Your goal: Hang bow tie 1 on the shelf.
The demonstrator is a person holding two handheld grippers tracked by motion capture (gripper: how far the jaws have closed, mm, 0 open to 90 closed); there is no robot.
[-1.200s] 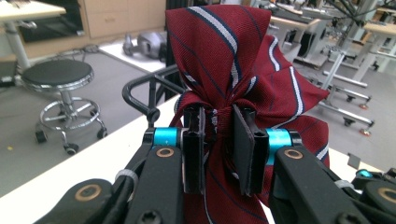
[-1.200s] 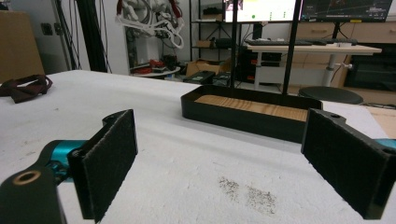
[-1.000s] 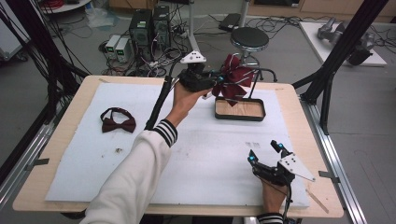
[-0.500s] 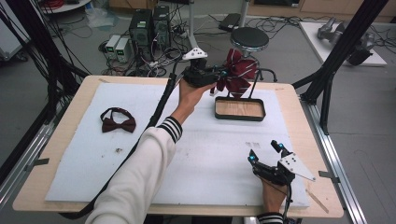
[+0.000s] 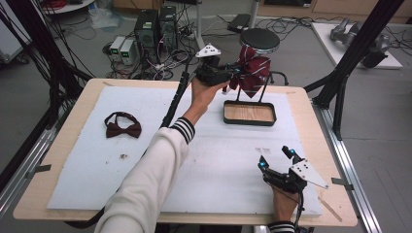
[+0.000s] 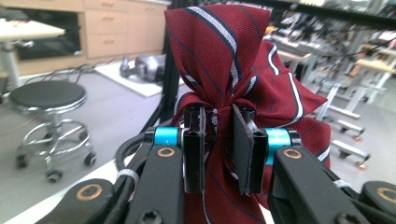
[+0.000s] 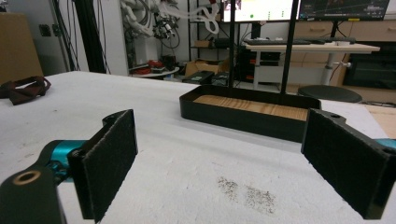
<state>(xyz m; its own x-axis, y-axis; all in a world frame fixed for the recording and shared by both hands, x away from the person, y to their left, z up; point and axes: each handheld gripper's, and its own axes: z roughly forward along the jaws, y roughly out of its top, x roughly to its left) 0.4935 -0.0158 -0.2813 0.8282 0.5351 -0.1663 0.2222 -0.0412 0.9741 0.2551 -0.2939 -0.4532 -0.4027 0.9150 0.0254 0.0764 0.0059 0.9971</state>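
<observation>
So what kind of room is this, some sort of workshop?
Probably a robotics lab: desktop computers and tangled cables lie on the floor behind the table, and a monitor glows on a far desk.

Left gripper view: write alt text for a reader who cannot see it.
The left gripper, its two black jaws closed, pinches the knot of a dark red striped bow tie that fans out above it. Behind it, blurred, a round black stool stands on a grey floor near wooden cabinets.
</observation>
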